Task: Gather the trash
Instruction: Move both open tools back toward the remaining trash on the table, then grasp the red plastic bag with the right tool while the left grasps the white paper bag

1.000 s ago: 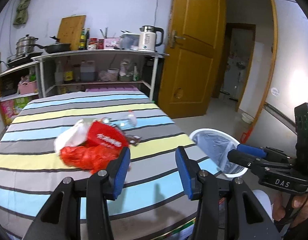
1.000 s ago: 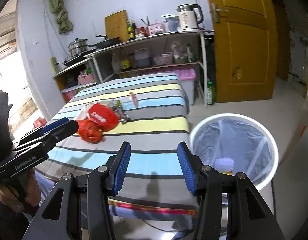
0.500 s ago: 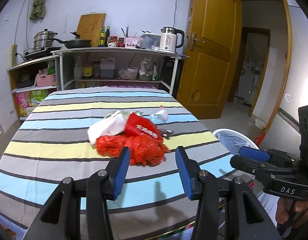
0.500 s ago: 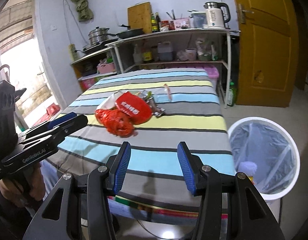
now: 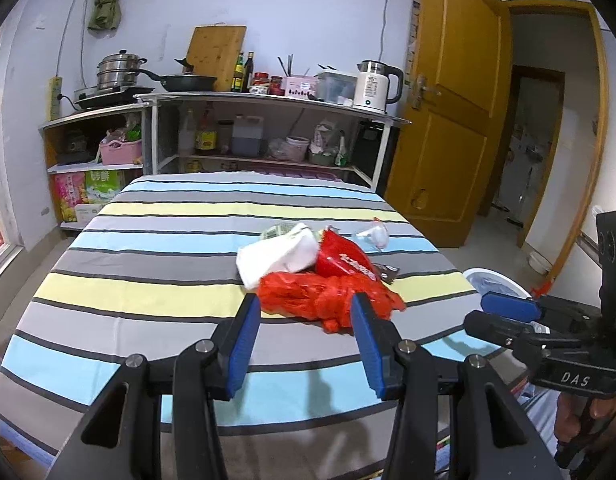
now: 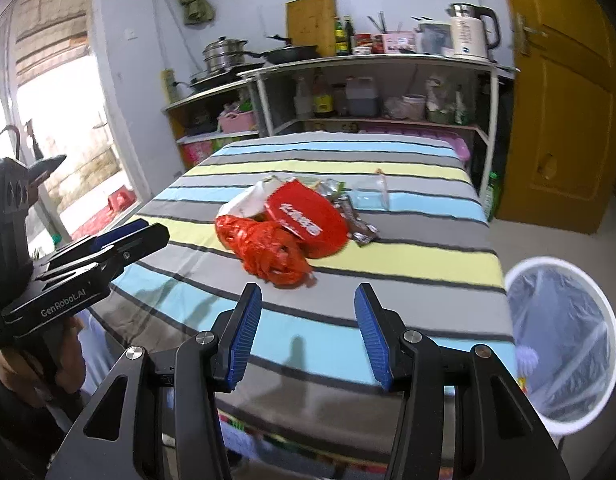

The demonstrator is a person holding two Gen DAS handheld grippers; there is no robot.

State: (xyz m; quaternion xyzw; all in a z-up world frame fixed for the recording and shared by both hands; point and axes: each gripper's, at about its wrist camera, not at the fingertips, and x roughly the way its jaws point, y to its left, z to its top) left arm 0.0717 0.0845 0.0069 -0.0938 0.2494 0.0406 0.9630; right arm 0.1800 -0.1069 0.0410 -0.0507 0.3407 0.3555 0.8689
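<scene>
left gripper (image 5: 303, 340), jaws released and empty, is hovering nearer the red bag (image 5: 328, 298) lying straight ahead mid-table (image 5: 119, 308); right gripper (image 6: 305, 336) likewise released.

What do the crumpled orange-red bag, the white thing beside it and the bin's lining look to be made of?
The crumpled orange-red bag looks like thin glossy plastic film: it is wrinkled and catches the light. The white bundle seems matte and soft, perhaps paper or a plastic bag; I cannot tell which. The white round bin has a translucent bluish liner, likely thin plastic.
</scene>
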